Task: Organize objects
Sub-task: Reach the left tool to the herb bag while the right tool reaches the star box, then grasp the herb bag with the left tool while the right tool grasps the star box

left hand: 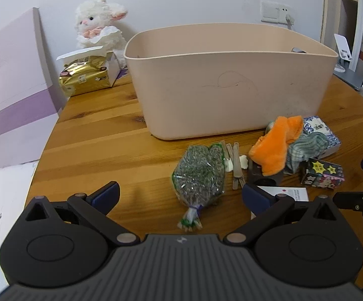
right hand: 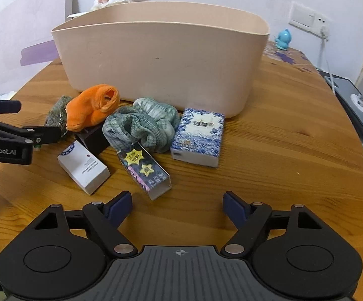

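- Star-printed box (right hand: 145,169) lies on the counter (right hand: 281,150) just ahead-left of the right gripper (right hand: 177,204), long axis angled away to the left; jaws apart, empty.
- Herb bundle (left hand: 199,175) lies lengthwise between the left gripper's (left hand: 180,197) parted jaws.
- Beige bin (right hand: 161,57) stands beyond; its inside is mostly hidden.
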`<state>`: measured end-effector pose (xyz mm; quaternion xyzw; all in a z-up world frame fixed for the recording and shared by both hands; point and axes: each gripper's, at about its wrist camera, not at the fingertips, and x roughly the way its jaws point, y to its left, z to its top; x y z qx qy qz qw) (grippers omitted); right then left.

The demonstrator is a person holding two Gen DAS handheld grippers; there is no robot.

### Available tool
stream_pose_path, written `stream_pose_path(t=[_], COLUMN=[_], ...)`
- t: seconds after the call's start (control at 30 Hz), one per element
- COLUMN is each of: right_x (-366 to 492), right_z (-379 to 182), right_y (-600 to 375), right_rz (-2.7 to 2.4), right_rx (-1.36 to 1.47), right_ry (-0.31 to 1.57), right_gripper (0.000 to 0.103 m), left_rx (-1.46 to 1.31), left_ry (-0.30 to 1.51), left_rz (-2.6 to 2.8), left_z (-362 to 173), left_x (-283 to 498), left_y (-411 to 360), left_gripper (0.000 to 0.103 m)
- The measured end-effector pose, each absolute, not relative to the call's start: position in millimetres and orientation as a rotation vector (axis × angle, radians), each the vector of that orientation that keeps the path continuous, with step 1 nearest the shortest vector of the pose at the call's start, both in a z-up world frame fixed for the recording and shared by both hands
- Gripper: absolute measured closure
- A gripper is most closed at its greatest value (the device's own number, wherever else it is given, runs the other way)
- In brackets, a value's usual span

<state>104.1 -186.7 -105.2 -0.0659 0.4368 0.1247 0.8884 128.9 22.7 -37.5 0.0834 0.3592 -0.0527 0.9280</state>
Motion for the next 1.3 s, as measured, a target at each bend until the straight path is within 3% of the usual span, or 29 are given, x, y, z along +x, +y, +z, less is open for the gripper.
stream_pose_path(t=[0.23, 0.33, 0.57, 0.77, 0.97, 1.3], right_x=[117, 118, 117, 114, 107, 76], right_z=[-107, -106, -103, -102, -99, -62], right_y=[-176, -171, -166, -165, -171, -184], right_rz=[0.295, 0.313, 0.361, 0.383, 0.399, 0.375], right_rx=[-0.146, -0.152, -0.152, -0.162, -0.121, -0.11], right_ry=[0.891, 0.883, 0.885, 0.886, 0.893, 0.787], right_gripper=[0.028, 0.034, 0.069, 0.076, 0.08, 0.081], left_rx=[0.182, 0.177, 0.151, 0.117, 0.154, 0.123], left_ry=[0.761, 0.78, 0.785, 0.79, 0.769, 0.711], left_rz=[-0.143, -0.167, -0.198, -0.232, -0.22, -0.184], left_z=[-50, -54, -57, -55, -53, -22], left_x=[149, 157, 162, 159, 152, 124], left_y=[24, 25, 25, 26, 18, 18], left_gripper=[0.0, 0.015, 0.025, 0.043, 0.051, 0.053])
